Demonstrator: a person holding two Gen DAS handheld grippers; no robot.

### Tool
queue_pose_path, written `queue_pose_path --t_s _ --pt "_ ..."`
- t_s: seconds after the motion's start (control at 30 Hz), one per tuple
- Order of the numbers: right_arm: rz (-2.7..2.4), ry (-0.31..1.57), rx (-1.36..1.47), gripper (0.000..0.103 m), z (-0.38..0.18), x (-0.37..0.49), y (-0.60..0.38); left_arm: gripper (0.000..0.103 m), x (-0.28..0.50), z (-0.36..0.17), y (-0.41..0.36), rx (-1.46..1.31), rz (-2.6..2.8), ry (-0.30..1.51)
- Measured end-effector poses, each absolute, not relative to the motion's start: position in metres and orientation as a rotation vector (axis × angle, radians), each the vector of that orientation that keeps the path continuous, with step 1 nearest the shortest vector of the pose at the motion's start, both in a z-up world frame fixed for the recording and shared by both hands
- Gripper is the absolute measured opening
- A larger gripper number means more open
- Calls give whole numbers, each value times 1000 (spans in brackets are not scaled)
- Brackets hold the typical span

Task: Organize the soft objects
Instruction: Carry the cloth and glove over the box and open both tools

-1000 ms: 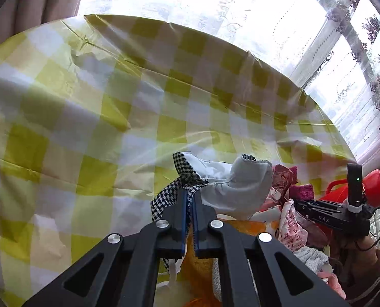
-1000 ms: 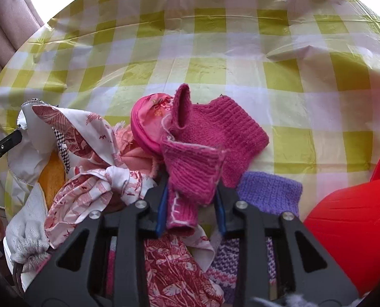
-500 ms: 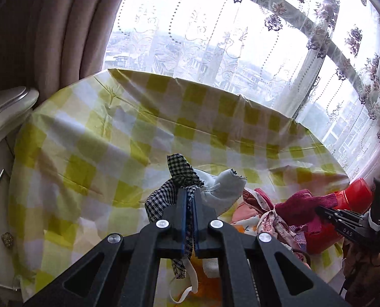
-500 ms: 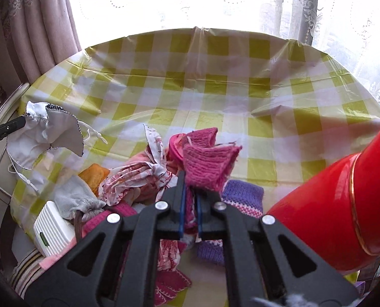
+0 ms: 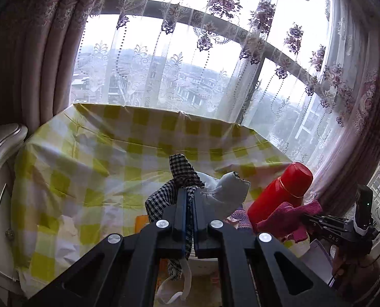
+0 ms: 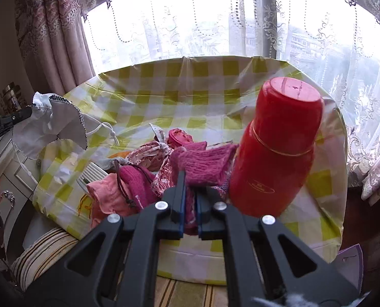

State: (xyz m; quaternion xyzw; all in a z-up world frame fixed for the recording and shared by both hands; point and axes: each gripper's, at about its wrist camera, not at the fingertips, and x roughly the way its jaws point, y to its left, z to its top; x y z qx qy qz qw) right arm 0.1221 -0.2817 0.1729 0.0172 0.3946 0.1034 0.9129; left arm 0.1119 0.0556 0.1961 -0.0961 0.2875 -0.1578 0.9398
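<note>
Left claw (image 5: 188, 202) is clamping a houndstooth-and-white cloth mask (image 5: 223, 192) above the table (image 5: 69, 179); right claw (image 6: 190, 192) is pinching a magenta knit piece (image 6: 205, 163) over the pile of soft items (image 6: 144, 168). The table's far half, up to the curtained window edge, is lying bare. A red flask (image 6: 276, 151) is standing just beside the pile.
</note>
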Motion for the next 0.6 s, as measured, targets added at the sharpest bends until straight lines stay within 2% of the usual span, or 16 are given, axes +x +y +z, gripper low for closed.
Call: queue_pose_path --t_s 0.2,0.6 --pt "95 840 66 8 167 78 -337 4 81 187 -22 -173 -524 632" --pt "-195 868 95 8 159 8 -436 4 43 132 -195 -138 -859 834"
